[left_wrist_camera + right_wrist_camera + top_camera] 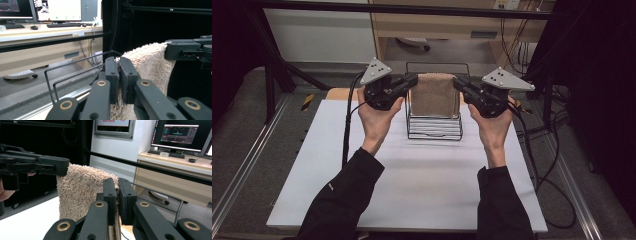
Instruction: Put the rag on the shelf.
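The left tool was clamped on the left upper edge of a tan towel, its jaws pressed together with a fold of pile pinched between them, as the left gripper view made plain; the towel hung upright over a black wire rack that stood at the far middle of the white tabletop; the rack's thin top rail ran just beside the cloth; the right tool gripped the opposite upper edge in the same way, jaws closed on a thickness of fabric; the towel looked soft, light and limp, likely to sag between the two holds and to drag on the wire, so taking it by the top corners seemed the sound choice; it did not look slippery or fragile, though a shallow pinch might let the pile slide free.
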The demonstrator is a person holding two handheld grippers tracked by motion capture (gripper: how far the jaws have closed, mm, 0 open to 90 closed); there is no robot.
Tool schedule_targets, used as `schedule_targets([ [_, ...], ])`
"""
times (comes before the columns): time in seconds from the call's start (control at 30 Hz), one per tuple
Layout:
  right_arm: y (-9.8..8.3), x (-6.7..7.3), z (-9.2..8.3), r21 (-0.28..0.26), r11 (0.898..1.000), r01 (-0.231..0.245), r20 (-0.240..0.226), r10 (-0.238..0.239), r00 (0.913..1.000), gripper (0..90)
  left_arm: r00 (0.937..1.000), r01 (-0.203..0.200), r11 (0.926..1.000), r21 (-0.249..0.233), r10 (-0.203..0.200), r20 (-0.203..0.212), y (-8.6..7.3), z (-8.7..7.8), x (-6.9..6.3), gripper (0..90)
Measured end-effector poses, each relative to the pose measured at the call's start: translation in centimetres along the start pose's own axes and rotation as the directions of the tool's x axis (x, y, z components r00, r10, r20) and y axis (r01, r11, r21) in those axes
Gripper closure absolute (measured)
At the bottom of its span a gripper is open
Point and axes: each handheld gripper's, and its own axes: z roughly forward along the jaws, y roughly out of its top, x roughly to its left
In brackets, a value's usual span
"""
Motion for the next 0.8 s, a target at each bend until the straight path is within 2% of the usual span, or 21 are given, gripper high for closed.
schedule_targets([
  [0.33, 1.4, -0.8, 0.4, -0.029, 1.000, 0.001, 0.024, 0.000, 0.9997, 85.4, 1.0000, -0.003, 0.9997, -0.023, 0.003, -0.006, 1.6, 0.8, 0.2, 85.5],
  [0.8, 3.2, -1.6, 1.5, -0.056, 0.998, 0.007, 0.040, -0.005, 0.9992, 85.4, 0.9999, -0.005, 0.9987, -0.051, 0.004, -0.016, 3.5, 1.6, 1.2, 85.5],
])
